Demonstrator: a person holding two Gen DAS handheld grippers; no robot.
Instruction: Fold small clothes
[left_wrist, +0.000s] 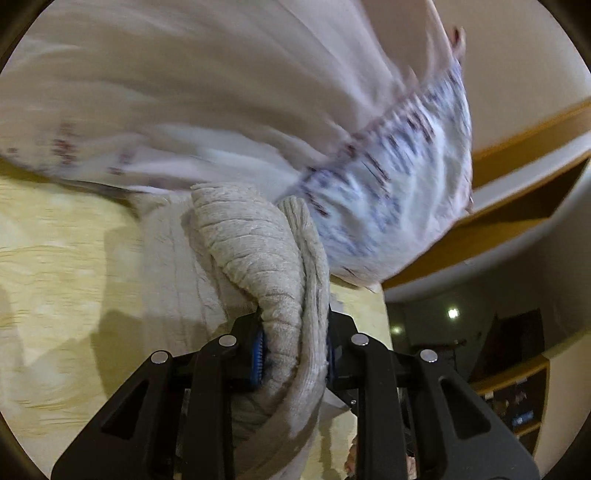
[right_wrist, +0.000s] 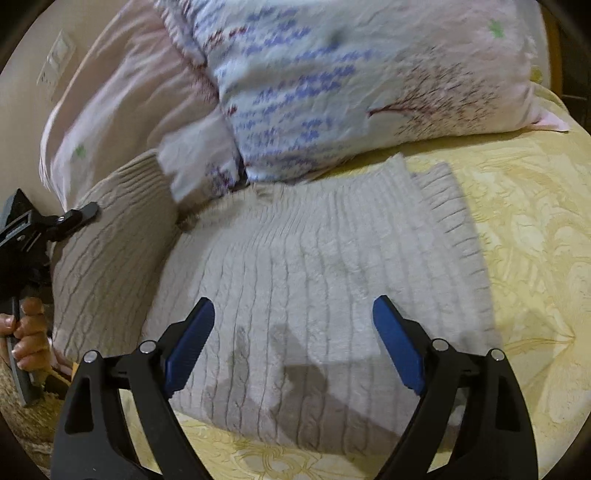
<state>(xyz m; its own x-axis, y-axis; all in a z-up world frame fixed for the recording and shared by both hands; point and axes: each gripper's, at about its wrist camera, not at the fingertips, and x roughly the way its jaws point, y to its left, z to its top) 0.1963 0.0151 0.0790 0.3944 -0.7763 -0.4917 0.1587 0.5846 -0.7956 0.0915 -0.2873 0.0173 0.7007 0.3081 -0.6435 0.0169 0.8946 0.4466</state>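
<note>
Yellow bedspread (right_wrist: 517, 221) under floral pillows (right_wrist: 332, 81); left gripper (left_wrist: 293, 350) fingers pinching beige sweater (right_wrist: 314, 266), right gripper (right_wrist: 293, 339) fingers wide.

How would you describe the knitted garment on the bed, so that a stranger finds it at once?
On the yellow bedspread, look just below the blue-flowered pillow. There lies the beige sweater, one side held by the left tool. Its ribbed knit and plain colour set it apart from the smooth printed bedding.

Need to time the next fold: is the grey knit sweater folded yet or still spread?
Partly folded. One side is lifted by the left tongs, shut on the sweater; the rest lies spread on the yellow bedspread.
</note>
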